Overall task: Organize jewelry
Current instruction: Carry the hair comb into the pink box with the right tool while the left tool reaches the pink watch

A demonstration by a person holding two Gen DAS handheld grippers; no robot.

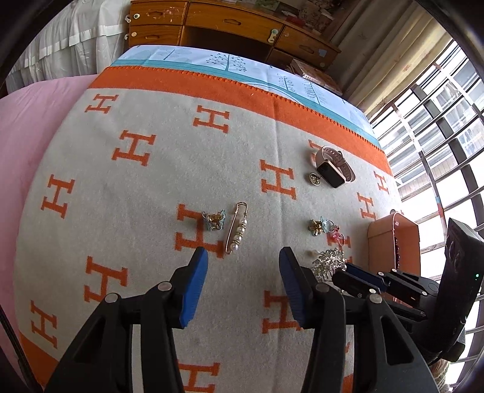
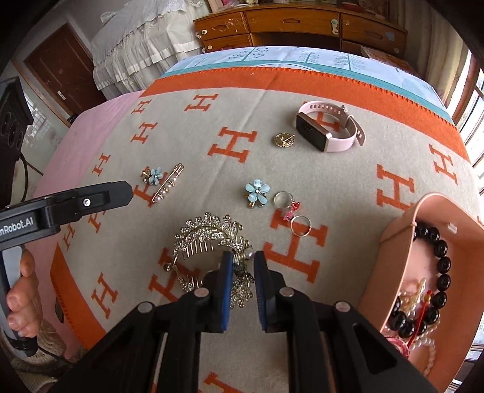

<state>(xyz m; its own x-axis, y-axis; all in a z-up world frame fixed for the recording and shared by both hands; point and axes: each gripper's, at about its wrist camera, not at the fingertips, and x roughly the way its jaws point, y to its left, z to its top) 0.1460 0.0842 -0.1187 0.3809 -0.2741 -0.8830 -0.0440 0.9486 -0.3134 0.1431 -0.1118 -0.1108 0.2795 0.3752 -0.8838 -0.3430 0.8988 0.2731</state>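
Jewelry lies on a grey and orange blanket (image 2: pixel 230 169). My right gripper (image 2: pixel 243 261) has its jaws narrowly apart around the right end of a rhinestone hair comb (image 2: pixel 205 235), beside its pearl; the comb also shows in the left wrist view (image 1: pixel 328 260). My left gripper (image 1: pixel 243 257) is open and empty above the blanket, just below a pearl safety-pin brooch (image 1: pixel 237 228). A peach tray (image 2: pixel 396 241) at the right holds a black bead bracelet (image 2: pixel 438 266) and pearl strands.
Also on the blanket: a pink smartwatch (image 2: pixel 328 127), a gold round pendant (image 2: pixel 284 140), two blue flower clips (image 2: pixel 257 192) (image 2: pixel 154 176), and two rings with a pink charm (image 2: pixel 292 213). A wooden dresser (image 2: pixel 296 27) stands behind the bed. Barred windows are at the right.
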